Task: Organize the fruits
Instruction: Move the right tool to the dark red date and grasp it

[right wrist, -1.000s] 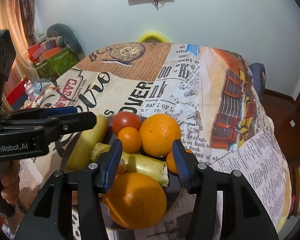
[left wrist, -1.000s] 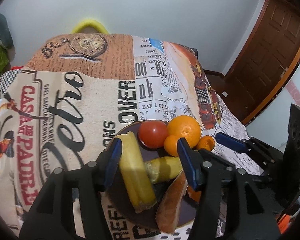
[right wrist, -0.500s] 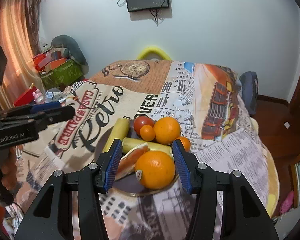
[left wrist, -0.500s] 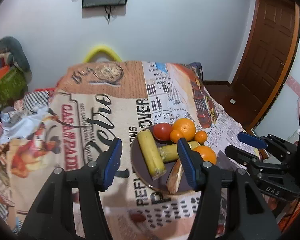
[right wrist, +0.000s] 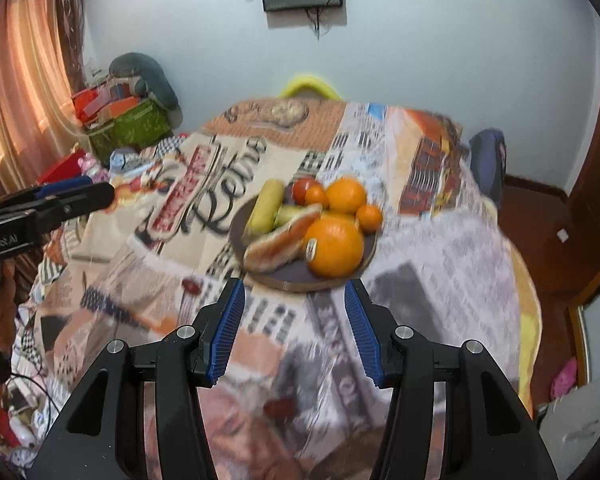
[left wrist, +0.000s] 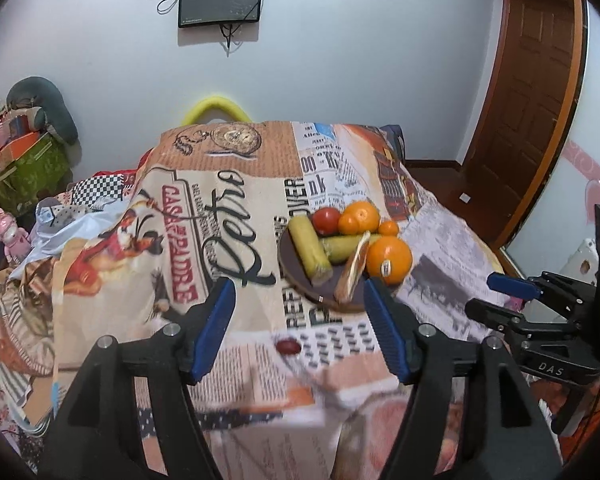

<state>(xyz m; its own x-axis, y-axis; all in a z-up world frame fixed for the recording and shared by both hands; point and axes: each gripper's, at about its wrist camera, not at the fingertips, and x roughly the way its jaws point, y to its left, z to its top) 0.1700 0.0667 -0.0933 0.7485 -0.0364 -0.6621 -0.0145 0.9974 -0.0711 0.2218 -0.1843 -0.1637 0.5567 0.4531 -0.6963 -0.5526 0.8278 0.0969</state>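
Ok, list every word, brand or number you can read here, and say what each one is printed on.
"Retro": printed tablecloth.
"CASA DE PADRE": same tablecloth, red lettering.
"OVER": same tablecloth, newspaper panel.
"DAS": black right gripper.
"enRobot.AI", cut off at the edge: black left gripper.
Sticker on the large orange: too small to read.
Newsprint columns: blurred.

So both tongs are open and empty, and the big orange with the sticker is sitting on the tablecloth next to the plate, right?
Not quite. The big orange with the sticker sits on the dark round plate, at its near edge beside the other fruit, not on the tablecloth; the right wrist view shows this. The rest holds: the left tongs and the right tongs are both open and empty.
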